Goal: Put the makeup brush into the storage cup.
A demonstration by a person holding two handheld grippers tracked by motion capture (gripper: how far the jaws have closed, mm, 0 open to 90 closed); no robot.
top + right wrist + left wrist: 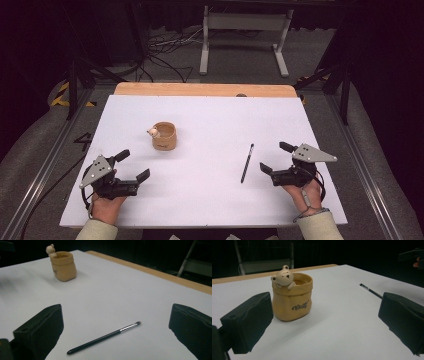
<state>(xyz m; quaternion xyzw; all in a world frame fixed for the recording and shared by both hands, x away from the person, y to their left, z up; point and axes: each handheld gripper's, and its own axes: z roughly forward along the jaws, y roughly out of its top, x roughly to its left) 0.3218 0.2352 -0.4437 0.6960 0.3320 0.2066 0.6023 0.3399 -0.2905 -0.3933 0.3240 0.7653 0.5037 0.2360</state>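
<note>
A tan sack-shaped pot (164, 136) with a small bear figure (153, 132) on its rim stands upright left of the table's middle. A thin black brush (247, 163) with a silver ferrule lies flat on the white sheet to the right. My left gripper (132, 166) rests open at the front left, its jaws pointing toward the pot (292, 298) with nothing between them. My right gripper (276, 158) is open at the front right, just right of the brush (103, 338), which lies ahead between its jaws without touching them. The pot (63, 265) stands far off in the right gripper view.
The white sheet (210, 120) covers a wooden table whose bare edge (205, 89) shows at the back. Beyond it are a white metal stand (245, 35), floor cables (165, 47) and dark frames. Metal rails (367, 175) run along both sides.
</note>
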